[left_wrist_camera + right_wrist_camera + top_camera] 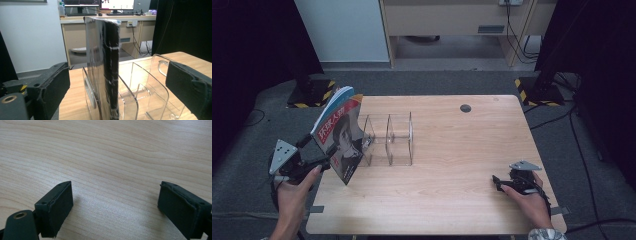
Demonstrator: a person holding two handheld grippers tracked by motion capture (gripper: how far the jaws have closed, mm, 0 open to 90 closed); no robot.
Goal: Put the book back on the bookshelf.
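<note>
High view: the left claw (319, 162) sits at the desk's (452, 165) near-left edge, held in the person's left hand (294, 192), and a magazine (339, 135) stands just ahead of it, leaning with its top toward the far left. The magazine's cover shows a face and red lettering, and its lower edge rests in the left end of a clear acrylic file rack (389, 139). Whether the left claw touches the magazine cannot be told from this view.

Left gripper view: the left claw (117, 92) has its jaws spread wide, one at each lower corner, and the magazine (102, 70) rises edge-on between them, apart from both pads and nearer the left jaw. It stands in the nearest slot of the rack (145, 92), whose remaining clear dividers run off to the right, between the magazine and the right jaw.

Across the desk, the right claw (498, 182) lies low at the near-right corner in the person's right hand (527, 197), well apart from the magazine and the rack. Right gripper view shows the right claw (115, 210) with its jaws wide apart over the bare wood of the desk (112, 157), holding nothing.
</note>
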